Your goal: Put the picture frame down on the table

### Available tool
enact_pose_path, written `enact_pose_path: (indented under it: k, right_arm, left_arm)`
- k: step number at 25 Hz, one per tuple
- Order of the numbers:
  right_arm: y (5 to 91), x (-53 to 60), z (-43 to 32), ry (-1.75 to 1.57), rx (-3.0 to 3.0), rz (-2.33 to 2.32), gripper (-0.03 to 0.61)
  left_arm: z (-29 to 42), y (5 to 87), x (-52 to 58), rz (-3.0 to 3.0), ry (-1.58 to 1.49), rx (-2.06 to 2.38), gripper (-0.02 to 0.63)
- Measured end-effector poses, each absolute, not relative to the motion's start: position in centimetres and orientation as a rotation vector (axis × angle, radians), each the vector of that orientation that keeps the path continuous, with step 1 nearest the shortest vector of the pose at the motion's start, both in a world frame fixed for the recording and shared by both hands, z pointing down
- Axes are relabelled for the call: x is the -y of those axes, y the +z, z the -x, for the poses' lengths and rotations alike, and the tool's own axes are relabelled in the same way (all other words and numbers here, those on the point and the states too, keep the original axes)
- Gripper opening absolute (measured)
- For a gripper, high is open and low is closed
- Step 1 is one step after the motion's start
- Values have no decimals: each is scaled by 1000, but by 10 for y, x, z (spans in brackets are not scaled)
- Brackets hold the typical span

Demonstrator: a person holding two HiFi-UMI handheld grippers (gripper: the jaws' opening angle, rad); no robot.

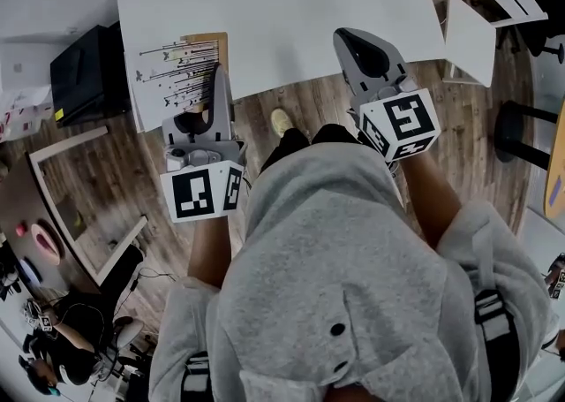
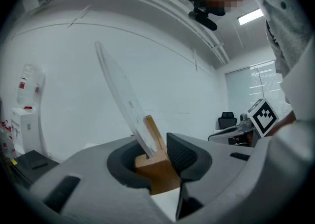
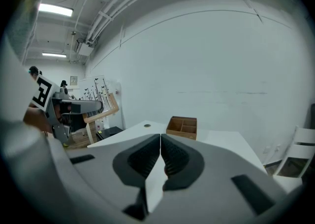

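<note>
While you look down in the head view, your left gripper (image 1: 218, 82) holds the picture frame (image 1: 177, 73) by its near wooden edge. The printed face is towards you, over the near left corner of the white table (image 1: 300, 3). Whether the frame touches the top you cannot tell from here. Your right gripper (image 1: 353, 42) hovers at the table's near edge, well apart from the frame.

In the left gripper view, the jaws are clamped on a wooden corner of the frame, and the pale front pane leans up and away to the left. Judge it stiff and fairly light, but top-heavy in a one-corner grip, so it will want to swing. The pane looks smooth and probably breakable. Keep your hold on the wood, which gives the pads something to bite, and never on the glazing.

In the right gripper view, the jaws are pressed together with nothing between them. The tabletop lies ahead with a wooden box (image 3: 182, 126) at its far side, and the frame is tilted at the far left, so that hand is free to steady the opposite wooden edge
</note>
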State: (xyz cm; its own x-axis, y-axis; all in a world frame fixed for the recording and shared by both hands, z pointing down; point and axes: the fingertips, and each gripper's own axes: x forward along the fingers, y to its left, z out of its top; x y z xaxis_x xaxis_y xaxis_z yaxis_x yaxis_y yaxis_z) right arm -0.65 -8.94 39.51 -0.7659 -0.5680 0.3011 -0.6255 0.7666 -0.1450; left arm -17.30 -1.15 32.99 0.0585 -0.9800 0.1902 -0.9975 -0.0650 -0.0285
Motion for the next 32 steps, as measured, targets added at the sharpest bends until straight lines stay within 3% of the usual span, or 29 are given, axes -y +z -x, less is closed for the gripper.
enact_pose_path:
  k: [32]
  right_arm:
    - [385,94,-6,348,2707,-989,26]
  left_arm:
    - [172,327,12,-2210,271,2047,118]
